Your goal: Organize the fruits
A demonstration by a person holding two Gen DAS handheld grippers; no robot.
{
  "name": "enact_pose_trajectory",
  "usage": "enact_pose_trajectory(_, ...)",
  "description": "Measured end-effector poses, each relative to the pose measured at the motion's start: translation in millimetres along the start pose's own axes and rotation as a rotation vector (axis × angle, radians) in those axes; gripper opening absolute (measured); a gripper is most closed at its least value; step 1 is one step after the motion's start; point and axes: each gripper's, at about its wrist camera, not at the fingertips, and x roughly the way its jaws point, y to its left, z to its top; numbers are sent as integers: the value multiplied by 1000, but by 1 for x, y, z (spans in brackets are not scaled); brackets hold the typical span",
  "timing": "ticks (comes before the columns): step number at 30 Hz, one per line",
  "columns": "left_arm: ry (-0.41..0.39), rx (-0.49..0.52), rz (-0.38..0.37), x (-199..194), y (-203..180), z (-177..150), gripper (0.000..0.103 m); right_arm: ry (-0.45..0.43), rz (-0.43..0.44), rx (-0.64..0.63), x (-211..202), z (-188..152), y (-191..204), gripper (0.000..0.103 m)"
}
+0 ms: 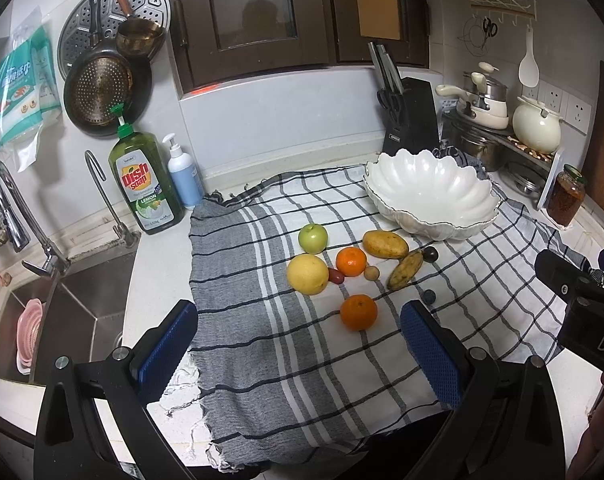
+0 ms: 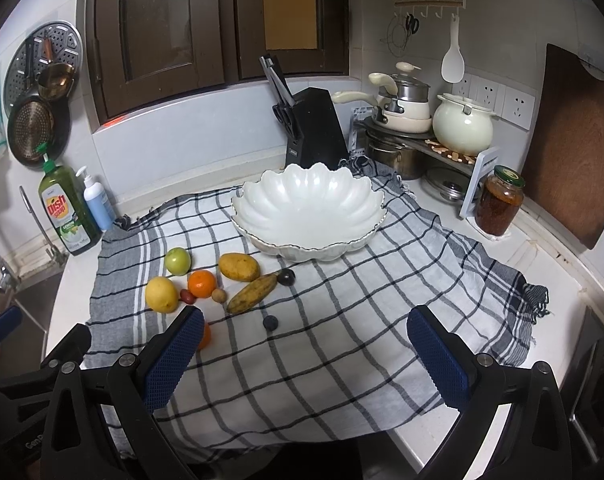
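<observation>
Fruit lies on a checked cloth (image 1: 302, 352): a green apple (image 1: 312, 238), a yellow grapefruit (image 1: 307, 274), two oranges (image 1: 351, 261) (image 1: 358, 312), a mango (image 1: 384, 244), a banana (image 1: 405, 269), and small dark fruits (image 1: 430, 254). An empty white scalloped bowl (image 1: 430, 196) stands behind them. The bowl (image 2: 308, 210), apple (image 2: 177, 261), mango (image 2: 239, 267) and banana (image 2: 251, 293) also show in the right wrist view. My left gripper (image 1: 302, 350) is open, near the front orange. My right gripper (image 2: 306, 354) is open over bare cloth.
A sink (image 1: 61, 312) with tap lies left. Dish soap (image 1: 143, 184) and a pump bottle (image 1: 183, 176) stand at the back left. A knife block (image 1: 412, 116), pots (image 1: 486, 100) and a jar (image 1: 565, 196) stand at the back right. A wooden board (image 2: 570, 144) leans at right.
</observation>
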Motion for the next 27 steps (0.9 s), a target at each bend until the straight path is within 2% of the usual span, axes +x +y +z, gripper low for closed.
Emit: enact_pose_trajectory(27, 1, 7, 7, 3, -6, -5, 103, 0, 0, 2, 13, -4, -1, 103)
